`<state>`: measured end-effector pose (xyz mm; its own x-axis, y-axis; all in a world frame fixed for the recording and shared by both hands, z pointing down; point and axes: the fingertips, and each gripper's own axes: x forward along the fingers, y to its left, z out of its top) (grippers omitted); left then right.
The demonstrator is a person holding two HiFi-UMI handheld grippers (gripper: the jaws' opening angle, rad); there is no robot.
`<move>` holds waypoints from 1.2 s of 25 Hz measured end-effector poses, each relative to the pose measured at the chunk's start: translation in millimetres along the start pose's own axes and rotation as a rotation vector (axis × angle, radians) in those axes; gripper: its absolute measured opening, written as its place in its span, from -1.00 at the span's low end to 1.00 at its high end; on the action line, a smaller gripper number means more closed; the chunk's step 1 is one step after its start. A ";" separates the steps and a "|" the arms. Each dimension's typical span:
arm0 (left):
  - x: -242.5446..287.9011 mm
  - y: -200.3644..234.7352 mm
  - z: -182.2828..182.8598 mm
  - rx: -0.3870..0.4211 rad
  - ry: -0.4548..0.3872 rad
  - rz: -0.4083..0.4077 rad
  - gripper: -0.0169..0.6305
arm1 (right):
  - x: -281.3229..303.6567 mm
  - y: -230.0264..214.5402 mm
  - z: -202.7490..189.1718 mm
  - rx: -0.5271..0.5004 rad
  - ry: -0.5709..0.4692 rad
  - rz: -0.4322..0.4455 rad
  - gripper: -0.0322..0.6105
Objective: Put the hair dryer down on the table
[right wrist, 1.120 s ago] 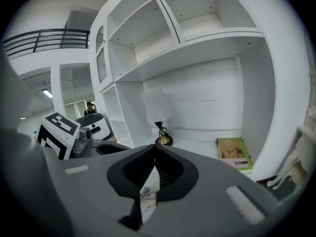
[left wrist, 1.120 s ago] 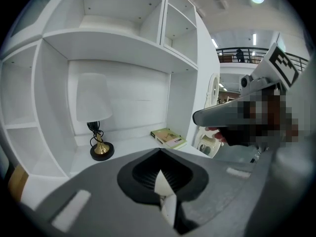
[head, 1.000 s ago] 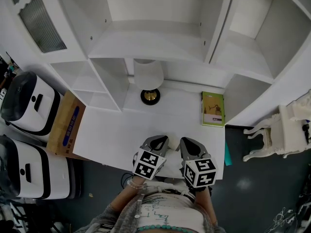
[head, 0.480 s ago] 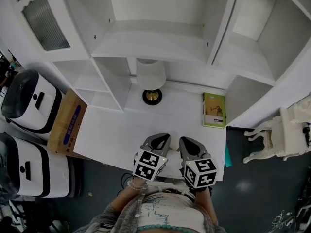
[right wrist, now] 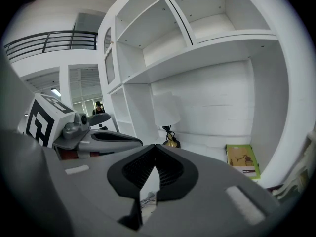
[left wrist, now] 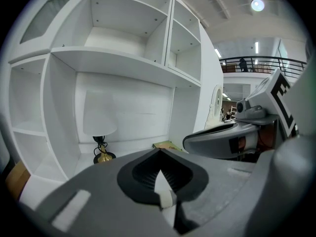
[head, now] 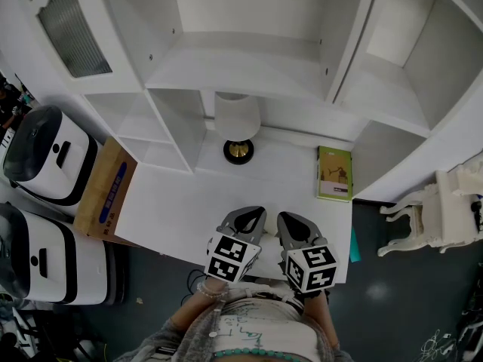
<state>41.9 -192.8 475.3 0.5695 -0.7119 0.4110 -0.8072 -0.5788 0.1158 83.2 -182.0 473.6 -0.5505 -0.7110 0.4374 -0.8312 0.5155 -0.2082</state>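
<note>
No hair dryer shows in any view. Both grippers hover side by side over the front edge of the white table [head: 181, 206], close to the person's body. In the head view my left gripper [head: 253, 216] and my right gripper [head: 285, 219] point toward the shelving. The left gripper view shows its jaws [left wrist: 159, 153] with tips together and nothing between them. My right gripper [right wrist: 154, 148] looks the same, shut and empty. Each gripper appears at the edge of the other's view.
A white-shaded lamp [head: 238, 119] on a gold base stands at the back of the table. A green book [head: 334, 173] lies at the right rear. White shelving rises behind. A cardboard box [head: 106, 191] and white appliances [head: 47, 155] sit left; a white chair [head: 445, 202] stands right.
The head view has shifted slightly, so the scene sits a little lower and further right. Both grippers stay in place, still shut.
</note>
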 end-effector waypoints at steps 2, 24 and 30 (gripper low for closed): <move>-1.9 0.0 3.1 0.000 -0.005 0.001 -0.94 | 1.0 1.6 1.9 -0.004 -0.001 0.005 -0.81; -15.9 14.9 8.4 -0.023 -0.020 0.046 -0.95 | 15.5 14.9 4.2 -0.022 0.015 0.051 -0.81; -15.2 15.2 6.6 -0.024 -0.013 0.042 -0.95 | 14.3 13.7 4.3 -0.012 0.010 0.046 -0.81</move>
<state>21.9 -193.4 464.8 0.5366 -0.7407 0.4043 -0.8340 -0.5385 0.1204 63.6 -187.1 473.3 -0.5871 -0.6816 0.4367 -0.8041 0.5531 -0.2178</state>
